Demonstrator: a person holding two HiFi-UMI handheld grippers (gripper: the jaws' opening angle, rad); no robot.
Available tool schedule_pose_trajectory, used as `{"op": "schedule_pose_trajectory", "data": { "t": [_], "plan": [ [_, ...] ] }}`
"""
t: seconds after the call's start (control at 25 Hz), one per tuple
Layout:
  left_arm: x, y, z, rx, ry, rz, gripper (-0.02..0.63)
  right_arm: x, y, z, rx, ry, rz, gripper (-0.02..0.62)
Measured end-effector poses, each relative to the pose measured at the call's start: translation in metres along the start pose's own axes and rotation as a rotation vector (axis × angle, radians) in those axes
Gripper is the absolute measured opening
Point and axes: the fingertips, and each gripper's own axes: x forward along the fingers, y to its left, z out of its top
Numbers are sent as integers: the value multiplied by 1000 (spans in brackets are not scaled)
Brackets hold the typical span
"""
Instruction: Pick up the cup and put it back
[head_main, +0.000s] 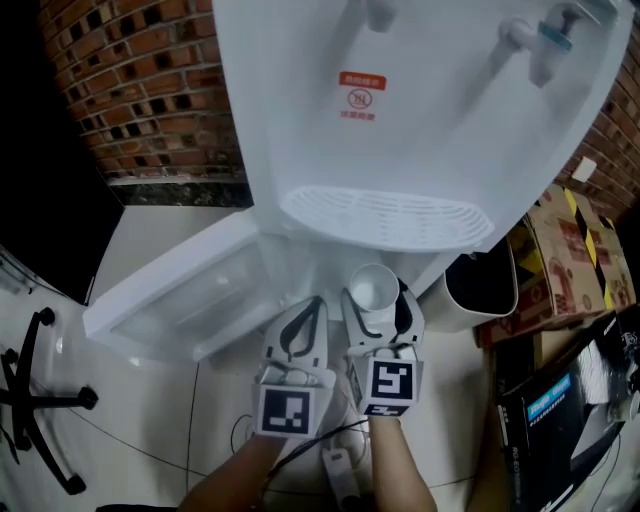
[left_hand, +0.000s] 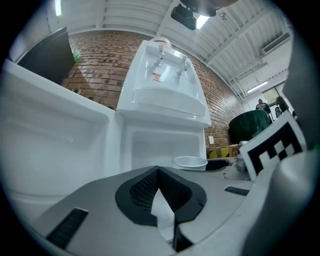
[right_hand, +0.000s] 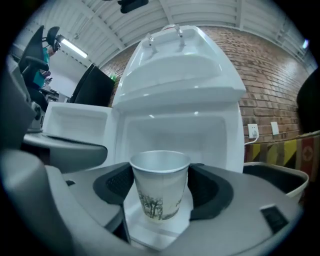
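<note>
Right gripper view: right gripper (right_hand: 161, 172) clamped on upright paper cup (right_hand: 159, 195), before open lower compartment (right_hand: 172, 135) of white dispenser (right_hand: 175, 75). Alongside, left gripper (left_hand: 159, 171) empty, jaw tips touching.

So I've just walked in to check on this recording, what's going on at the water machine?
A person stands at the white floor-standing water dispenser with a gripper in each hand. The right gripper is closed on a white paper cup with a tree print and holds it upright in front of the dispenser's lower compartment, whose white door hangs open on the left. The left gripper sits beside it, jaws together and empty. The cup is picked up and not yet put back.
</note>
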Motion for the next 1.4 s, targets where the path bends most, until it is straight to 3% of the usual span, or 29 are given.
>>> {"op": "schedule_pose_trajectory", "data": {
  "t": [0.6, 1.04, 1.4],
  "plan": [
    [-6, -3, 28, 18, -44, -16, -5, -44, 17, 51, -62, -42, 10, 347],
    [-10, -1, 28, 9, -48, -6, -5, -46, 22, 41, -54, -34, 12, 347],
    [-12, -1, 13, -8, -28, -12, -3, -12, 14, 7, -33, -58, 15, 347]
  ]
}}
